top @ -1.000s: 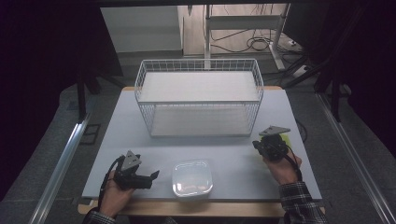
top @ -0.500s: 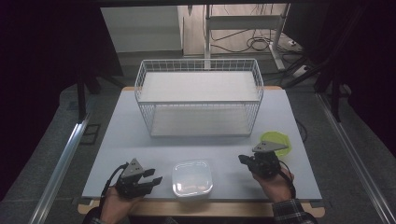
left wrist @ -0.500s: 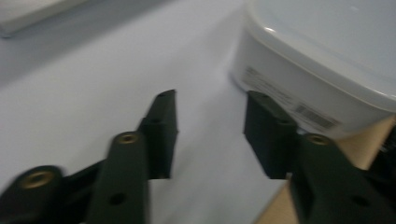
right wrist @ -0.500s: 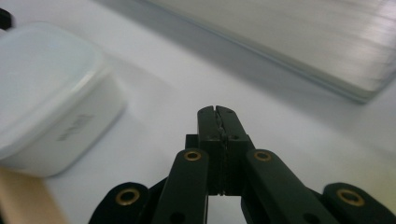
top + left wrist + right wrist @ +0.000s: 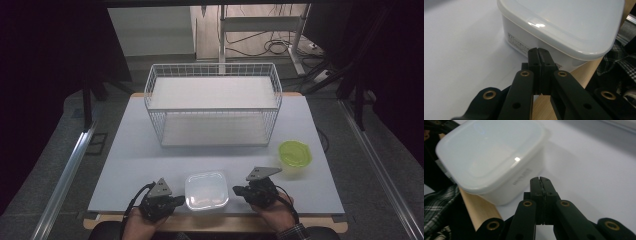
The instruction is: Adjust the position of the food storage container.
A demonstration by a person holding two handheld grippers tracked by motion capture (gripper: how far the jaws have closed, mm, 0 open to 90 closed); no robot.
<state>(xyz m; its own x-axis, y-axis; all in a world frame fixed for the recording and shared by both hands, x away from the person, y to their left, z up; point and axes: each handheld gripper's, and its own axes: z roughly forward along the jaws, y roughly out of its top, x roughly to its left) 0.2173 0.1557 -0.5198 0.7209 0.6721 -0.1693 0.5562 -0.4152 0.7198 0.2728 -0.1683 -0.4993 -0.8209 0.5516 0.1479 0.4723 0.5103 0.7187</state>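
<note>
Both grippers, left and right, flank the white container, fingers closed, empty.

A milky white box is sitting on the pale grey table. The basket is showing white wire, the bowl lime green, both tongs black, a sleeve black-and-white plaid.

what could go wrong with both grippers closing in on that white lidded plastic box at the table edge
1. The white lidded plastic box sits at the table's near wooden edge; uneven pushing could tip it off.
2. The left gripper, jaws just closed on nothing, and the shut right gripper meet its smooth walls with narrow tips, so a squeeze-lift may slip.
3. The pale lid could pop off if the walls flex.
</note>
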